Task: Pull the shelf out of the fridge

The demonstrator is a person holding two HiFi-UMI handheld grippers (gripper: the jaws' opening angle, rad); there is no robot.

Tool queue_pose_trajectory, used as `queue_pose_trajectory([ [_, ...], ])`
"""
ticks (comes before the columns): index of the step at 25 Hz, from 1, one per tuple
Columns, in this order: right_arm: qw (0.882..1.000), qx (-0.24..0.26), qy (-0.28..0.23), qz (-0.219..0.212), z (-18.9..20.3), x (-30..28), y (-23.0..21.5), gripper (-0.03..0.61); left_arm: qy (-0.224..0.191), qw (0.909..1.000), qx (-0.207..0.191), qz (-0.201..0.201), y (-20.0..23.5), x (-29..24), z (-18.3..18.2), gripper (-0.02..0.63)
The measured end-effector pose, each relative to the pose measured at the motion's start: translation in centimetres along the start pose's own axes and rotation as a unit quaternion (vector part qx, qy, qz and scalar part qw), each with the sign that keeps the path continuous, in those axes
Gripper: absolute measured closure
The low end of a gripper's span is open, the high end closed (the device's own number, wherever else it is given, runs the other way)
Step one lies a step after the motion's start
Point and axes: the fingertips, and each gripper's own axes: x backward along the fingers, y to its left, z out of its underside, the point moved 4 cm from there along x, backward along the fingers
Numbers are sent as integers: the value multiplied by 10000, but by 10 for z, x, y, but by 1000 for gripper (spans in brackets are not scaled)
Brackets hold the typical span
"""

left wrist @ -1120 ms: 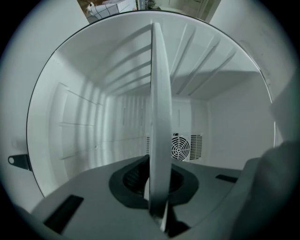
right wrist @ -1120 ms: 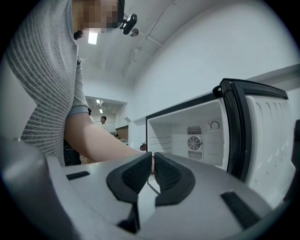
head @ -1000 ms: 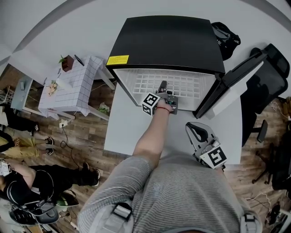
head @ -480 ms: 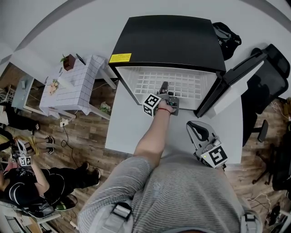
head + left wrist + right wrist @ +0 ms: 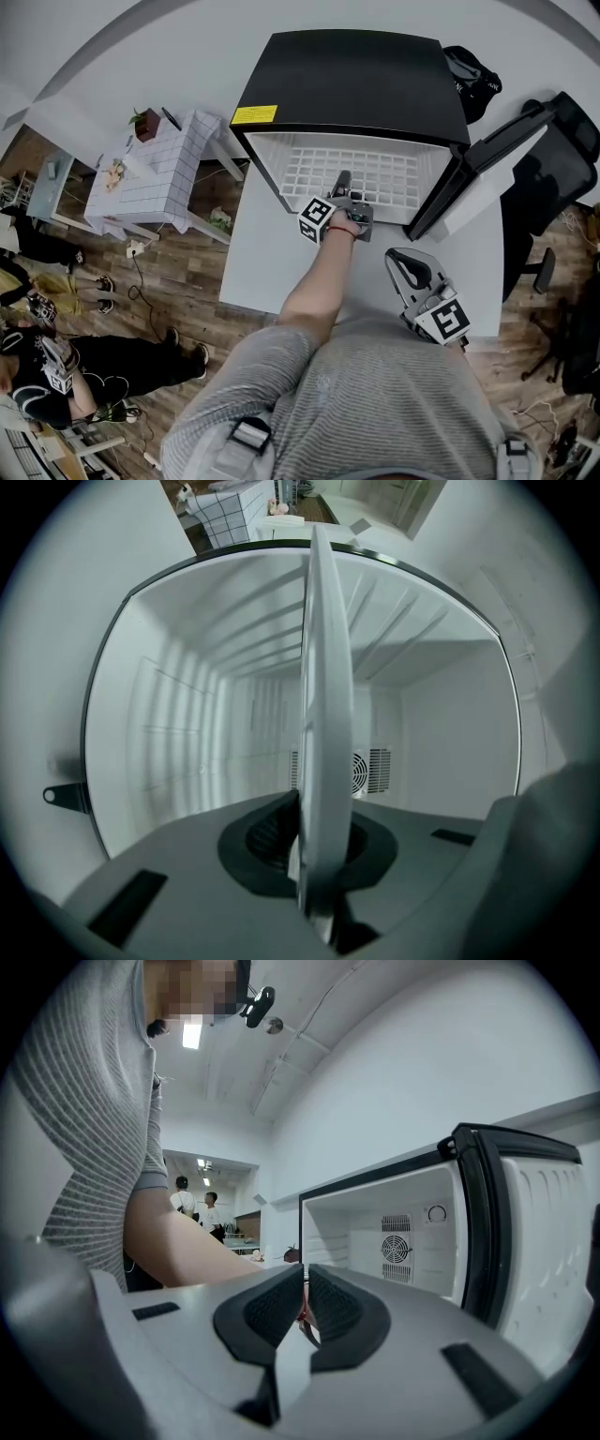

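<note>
Head view first: the black-topped fridge (image 5: 347, 80) sits at the upper centre of the frame on the white table (image 5: 253, 272), and its door (image 5: 478, 178) is swung open toward the right. The white grid shelf (image 5: 323, 169) shows in the open front of the fridge, just below the black top, lying flat. The left gripper (image 5: 342, 180) reaches up from the centre of the frame, its marker cube (image 5: 317, 216) just left of the wrist, and its tips are right on the shelf's near edge.

In the left gripper view the shelf (image 5: 323, 686) cuts straight up the middle of the frame as a thin white slab seen edge-on. The left gripper (image 5: 319, 841) has its jaws closed down tight on that edge, dark pads pressing from either side. Behind it is the white fridge interior, with a fan vent (image 5: 371, 771) on the back wall.

The right gripper (image 5: 401, 261) hangs back at the lower right of the table, well apart from the shelf. In its own view the right gripper (image 5: 306, 1302) has its jaws drawn together with only a sliver between the pads and nothing held. The open fridge (image 5: 394, 1232) fills the right of that frame, and the person's bare forearm (image 5: 178, 1241) crosses the left.
</note>
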Motion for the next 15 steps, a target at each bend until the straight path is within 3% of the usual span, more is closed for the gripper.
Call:
queue_pose_trajectory([
  [15,10000,19,-28,-56,-1,1,7,565,50,9999,-57,116,-1,25,5,578],
])
